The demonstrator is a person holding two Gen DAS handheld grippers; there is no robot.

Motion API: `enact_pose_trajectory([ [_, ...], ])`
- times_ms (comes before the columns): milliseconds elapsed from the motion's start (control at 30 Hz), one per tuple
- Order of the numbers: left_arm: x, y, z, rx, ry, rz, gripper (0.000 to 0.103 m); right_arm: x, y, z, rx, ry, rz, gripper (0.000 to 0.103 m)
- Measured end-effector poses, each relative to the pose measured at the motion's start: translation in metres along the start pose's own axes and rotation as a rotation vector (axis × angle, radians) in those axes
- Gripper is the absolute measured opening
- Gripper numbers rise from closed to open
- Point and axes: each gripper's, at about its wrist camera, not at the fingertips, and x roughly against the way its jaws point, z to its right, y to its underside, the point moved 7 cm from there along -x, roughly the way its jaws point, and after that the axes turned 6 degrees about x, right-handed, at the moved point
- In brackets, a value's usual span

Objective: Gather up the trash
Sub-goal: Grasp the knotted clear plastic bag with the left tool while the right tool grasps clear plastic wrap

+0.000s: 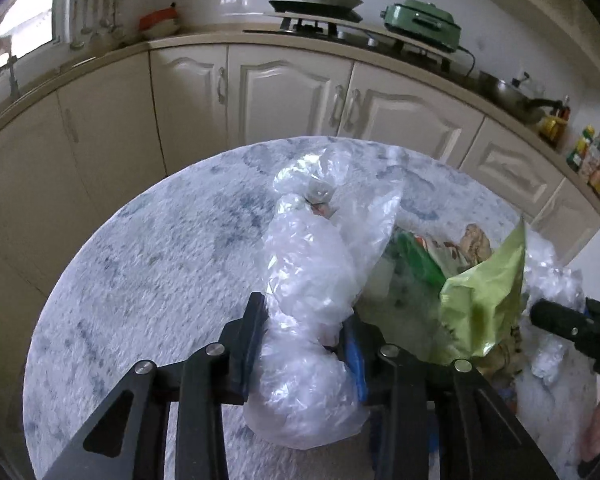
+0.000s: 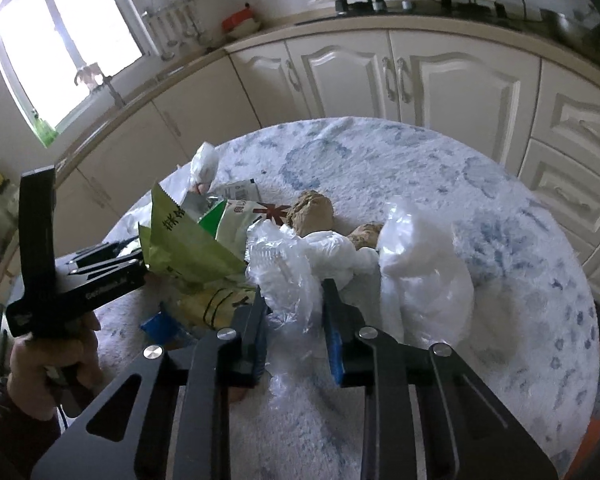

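Note:
On a round table covered in a fuzzy white-and-blue cloth lies a heap of trash. My left gripper is shut on a long crumpled clear plastic bag, its pads squeezing the bag's waist. A green snack pouch stands to the right of it. My right gripper is shut on a crinkled clear plastic wrapper. Around it lie the green pouch, a white plastic bag and brown paper wads. A hand holds the left gripper at the left edge.
Cream kitchen cabinets curve behind the table. The counter carries a stove with pans, a green appliance and bottles. A window is at the left. Bare cloth lies right of the heap.

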Motion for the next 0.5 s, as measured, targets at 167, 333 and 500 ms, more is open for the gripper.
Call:
enact_pose_trajectory([
  [167, 0.014, 0.014, -0.017, 0.052, -0.019, 0.028, 0.031, 0.015, 0.009, -0.002, -0.021, -0.025, 0.017, 0.024],
  [333, 0.041, 0.031, -0.021, 0.079, -0.032, 0.072, 0.031, 0.037, 0.019, -0.008, -0.044, -0.048, 0.04, 0.024],
  [500, 0.063, 0.052, -0.012, 0.082, -0.02, 0.098, 0.031, 0.059, 0.026, -0.012, -0.047, -0.043, 0.068, 0.024],
])
